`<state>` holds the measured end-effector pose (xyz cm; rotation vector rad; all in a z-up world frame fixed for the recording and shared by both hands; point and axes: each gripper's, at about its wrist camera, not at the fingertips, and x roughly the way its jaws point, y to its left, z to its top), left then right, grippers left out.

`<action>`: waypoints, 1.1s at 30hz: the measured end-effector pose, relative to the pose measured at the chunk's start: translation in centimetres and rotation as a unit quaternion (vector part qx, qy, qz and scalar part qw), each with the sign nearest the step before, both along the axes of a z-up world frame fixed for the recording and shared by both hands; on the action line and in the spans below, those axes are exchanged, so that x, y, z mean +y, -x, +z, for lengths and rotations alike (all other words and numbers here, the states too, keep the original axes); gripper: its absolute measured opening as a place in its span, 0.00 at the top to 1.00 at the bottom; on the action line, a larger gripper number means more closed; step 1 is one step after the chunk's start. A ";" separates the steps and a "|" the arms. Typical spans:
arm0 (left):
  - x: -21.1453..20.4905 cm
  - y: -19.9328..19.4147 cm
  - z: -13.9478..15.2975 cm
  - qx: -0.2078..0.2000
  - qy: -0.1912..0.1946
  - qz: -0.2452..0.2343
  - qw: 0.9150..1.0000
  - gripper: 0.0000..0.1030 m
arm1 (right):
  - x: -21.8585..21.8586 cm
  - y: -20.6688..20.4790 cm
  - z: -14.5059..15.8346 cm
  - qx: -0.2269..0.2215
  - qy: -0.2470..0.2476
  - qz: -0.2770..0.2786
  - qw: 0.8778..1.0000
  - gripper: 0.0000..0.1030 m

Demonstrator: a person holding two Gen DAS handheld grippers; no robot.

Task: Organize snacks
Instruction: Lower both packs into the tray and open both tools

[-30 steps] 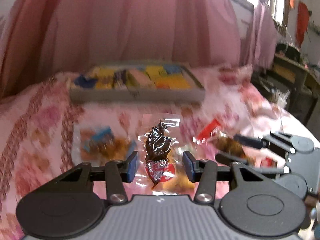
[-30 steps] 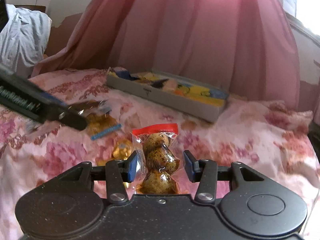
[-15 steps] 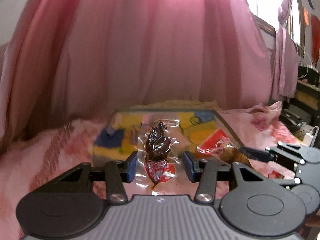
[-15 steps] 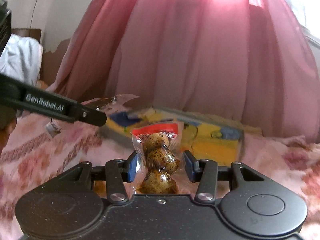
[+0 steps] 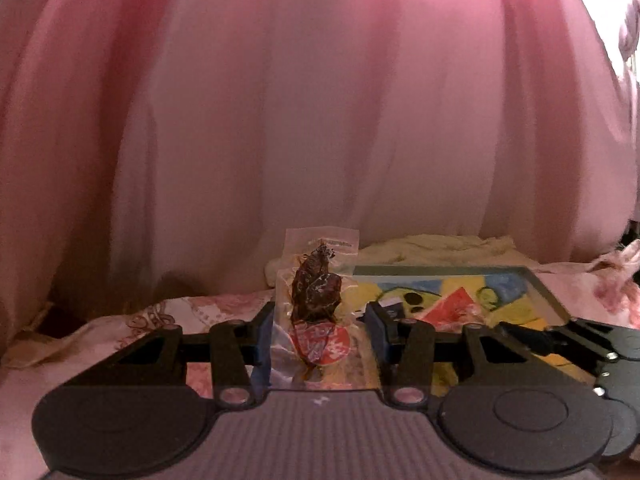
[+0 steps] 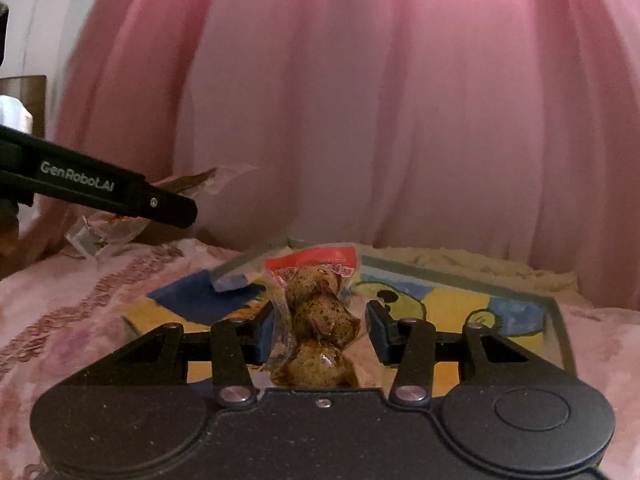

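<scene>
Pink curtain (image 5: 320, 100) fills the whole background of both wrist views, hanging in soft folds behind a bed covered with a pink floral bedspread (image 5: 192, 312).

In the left wrist view, the left hand-held gripper (image 5: 320, 334) is clamped on a clear packet of dark dried meat (image 5: 316, 300) with a red round label low on it; the packet stands upright between the blue pads. To its right lies a shallow grey-rimmed tray (image 5: 540, 284) lined with yellow, blue and red cartoon print. Farthest right in that view, the right hand-held gripper (image 5: 516, 330) reaches over the tray's near corner, with a red-topped packet just ahead of it.

In the right wrist view, the left hand-held gripper's black finger (image 6: 120, 196) enters from the left edge, the clear packet's film showing above and below it, over the bedspread (image 6: 80, 320) beside the tray. At the centre, the right hand-held gripper (image 6: 320, 332) is clamped on a clear packet of speckled quail eggs (image 6: 318, 316) with a red top strip, three eggs stacked upright between the pads. This packet is held above the near part of the tray (image 6: 560, 320), whose far rim lies close to the curtain (image 6: 380, 100).
</scene>
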<state>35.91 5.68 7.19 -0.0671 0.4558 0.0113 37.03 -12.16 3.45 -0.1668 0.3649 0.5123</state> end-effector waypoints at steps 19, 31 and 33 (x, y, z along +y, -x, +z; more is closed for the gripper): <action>1.7 -3.3 -3.3 0.065 0.065 -0.028 0.995 0.50 | 1.4 -4.3 -1.2 0.070 0.041 -0.020 0.997 0.53; 0.5 -4.6 -6.2 0.097 0.081 -0.009 0.992 0.50 | 3.0 -3.2 -2.7 0.049 0.067 -0.025 0.996 0.49; 0.5 -4.7 -6.3 0.101 0.083 -0.003 0.991 0.49 | 3.2 -3.2 -2.6 0.048 0.066 -0.020 0.996 0.44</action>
